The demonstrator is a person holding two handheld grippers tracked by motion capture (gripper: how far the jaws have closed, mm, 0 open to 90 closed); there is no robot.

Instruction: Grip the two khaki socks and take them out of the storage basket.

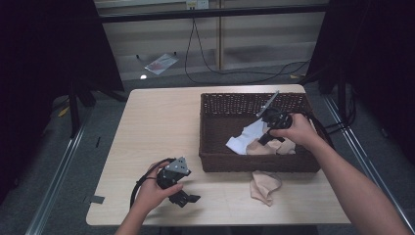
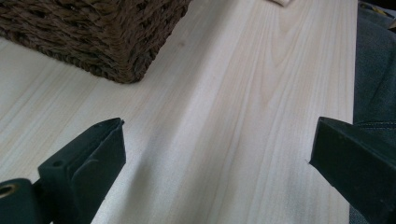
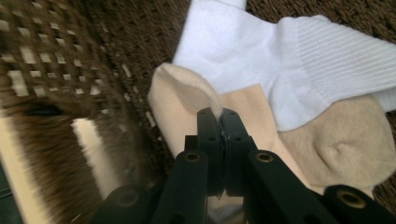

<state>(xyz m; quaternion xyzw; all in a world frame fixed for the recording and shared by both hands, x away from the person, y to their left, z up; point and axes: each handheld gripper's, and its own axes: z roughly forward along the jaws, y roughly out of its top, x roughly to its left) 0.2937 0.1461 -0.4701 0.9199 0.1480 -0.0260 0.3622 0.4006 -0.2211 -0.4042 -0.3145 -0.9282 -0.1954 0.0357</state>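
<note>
Beige cotton sock: inside the dark-brown woven wicker basket, pinched at a fold by the right gripper, jaws clamped tight; removal judged barely begun. White ribbed sock lies in the basket, touching it; a second beige sock lies just outside the basket's near wall. Left gripper: jaws wide, empty, near the basket's corner.

Right gripper, jaws pressed together on a fold of the beige sock, which lies beside a white sock on the wicker basket's floor.
</note>
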